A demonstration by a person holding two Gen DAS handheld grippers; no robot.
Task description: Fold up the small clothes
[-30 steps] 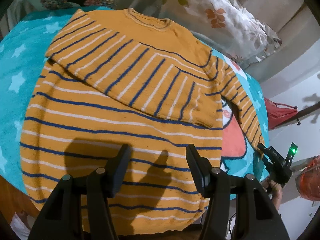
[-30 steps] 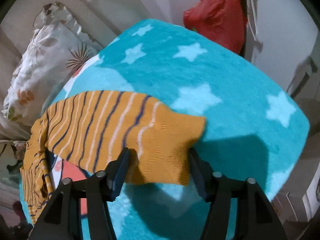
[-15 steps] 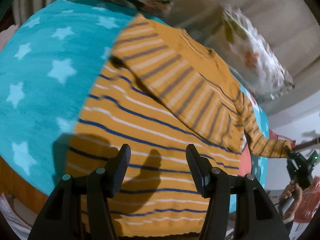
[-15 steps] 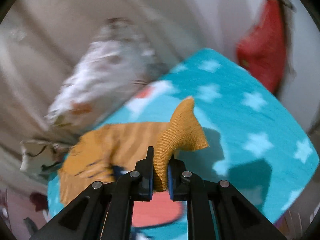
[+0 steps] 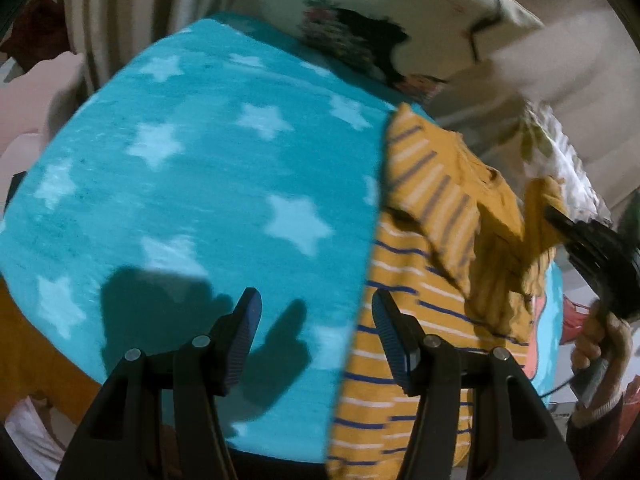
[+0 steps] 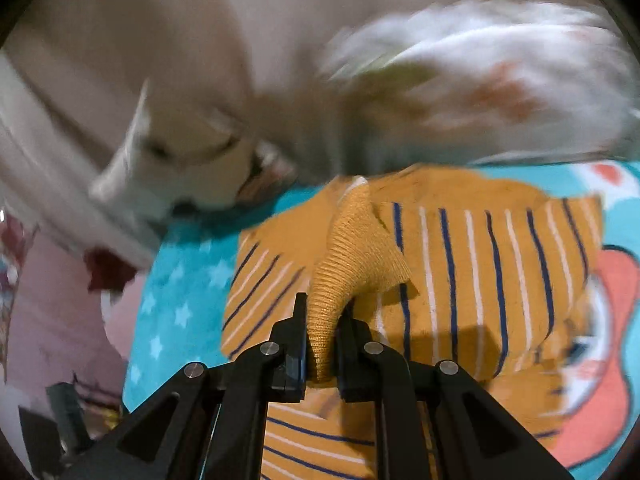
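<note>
Right claw clamped on ribbed sleeve cuff, held above striped sweater, probably to fold the sleeve across the body. Left claw half open, empty, over blanket beside sweater's side edge. Sweater lies on bed; bare blanket on that side gives room.

The teal star blanket is viewed steeply downward past the left jaws; the striped sweater is seen close ahead of the right jaws. Sweater and blanket are shared by both views.
</note>
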